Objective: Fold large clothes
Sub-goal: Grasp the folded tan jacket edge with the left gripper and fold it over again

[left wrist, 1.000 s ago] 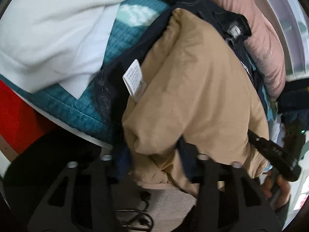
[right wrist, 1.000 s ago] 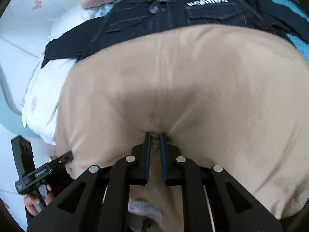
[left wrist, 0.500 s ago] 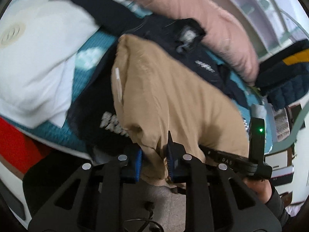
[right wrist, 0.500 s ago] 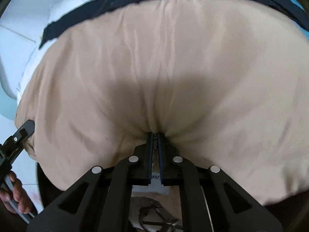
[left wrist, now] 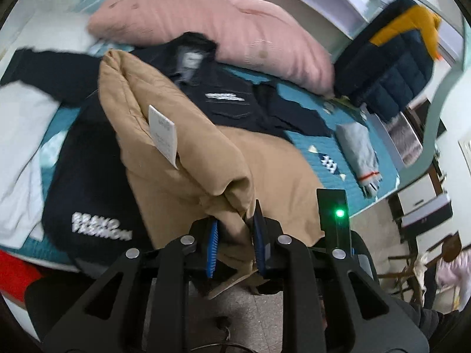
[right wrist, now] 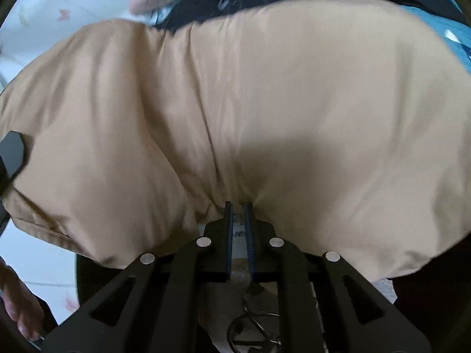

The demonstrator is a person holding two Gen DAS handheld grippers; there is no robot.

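A tan padded jacket (left wrist: pixel 182 150) with a white care label (left wrist: pixel 162 133) lies bunched over a dark denim jacket (left wrist: pixel 235 103) on the teal bed. My left gripper (left wrist: pixel 234 229) is shut on the tan jacket's near hem at the bed's front edge. In the right wrist view the tan jacket (right wrist: pixel 250 103) fills the frame, and my right gripper (right wrist: pixel 238 220) is shut on its lower edge. The right gripper's body with a green light shows in the left wrist view (left wrist: pixel 334 220), just right of my left gripper.
A pink pillow (left wrist: pixel 220 26) lies along the back. A navy and yellow puffer jacket (left wrist: pixel 391 67) sits at the far right. A black garment with white lettering (left wrist: pixel 91 206) and white cloth (left wrist: pixel 20 147) lie at left. Folded grey clothing (left wrist: pixel 357 150) lies on the teal cover.
My left gripper has closed on the tan jacket's hem and pulled back and up, so more of the bed shows. My right gripper has kept its grip while the jacket spread wider.
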